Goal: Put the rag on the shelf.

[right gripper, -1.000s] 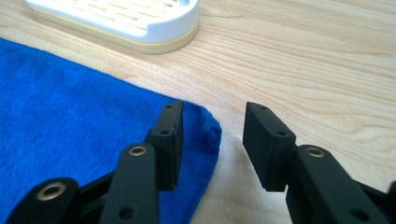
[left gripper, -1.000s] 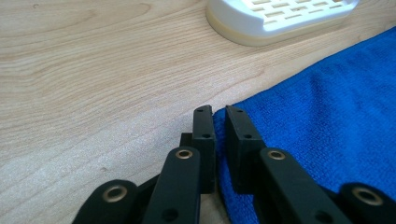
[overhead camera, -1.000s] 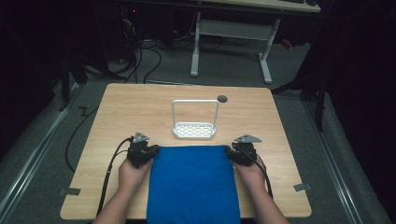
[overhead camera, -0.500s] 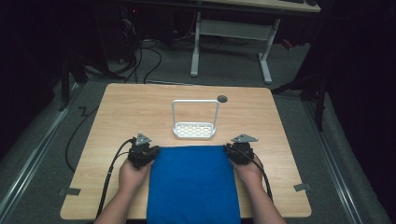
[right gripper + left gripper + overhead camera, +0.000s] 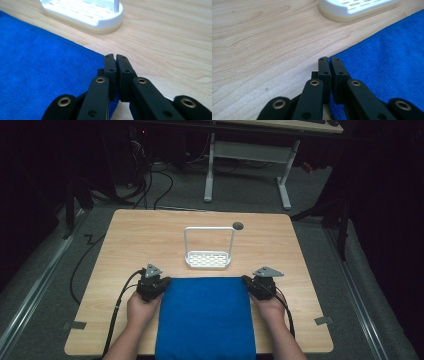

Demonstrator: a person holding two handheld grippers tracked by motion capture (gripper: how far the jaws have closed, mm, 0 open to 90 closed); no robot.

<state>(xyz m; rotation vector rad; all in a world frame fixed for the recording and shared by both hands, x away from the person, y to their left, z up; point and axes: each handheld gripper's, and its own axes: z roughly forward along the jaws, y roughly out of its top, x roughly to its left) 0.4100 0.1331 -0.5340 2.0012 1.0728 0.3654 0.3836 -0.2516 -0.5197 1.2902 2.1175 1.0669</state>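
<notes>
Black left gripper (image 5: 161, 283); brass-ringed screw holes; grey three-cornered plate; trailing black cable.

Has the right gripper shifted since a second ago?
Yes, slightly: the right gripper edged inward onto the blue cloth's far corner, judged against the white rack. Its jaws have just been closing on that corner.

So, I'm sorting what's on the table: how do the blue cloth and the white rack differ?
The blue cloth lies flat and soft, overhanging the near table edge; the white rack is rigid, slotted, with an upright hoop. The cloth is far larger. The left gripper and right gripper pinch the cloth's corners; the rack is untouched. Both rest on the table.
</notes>
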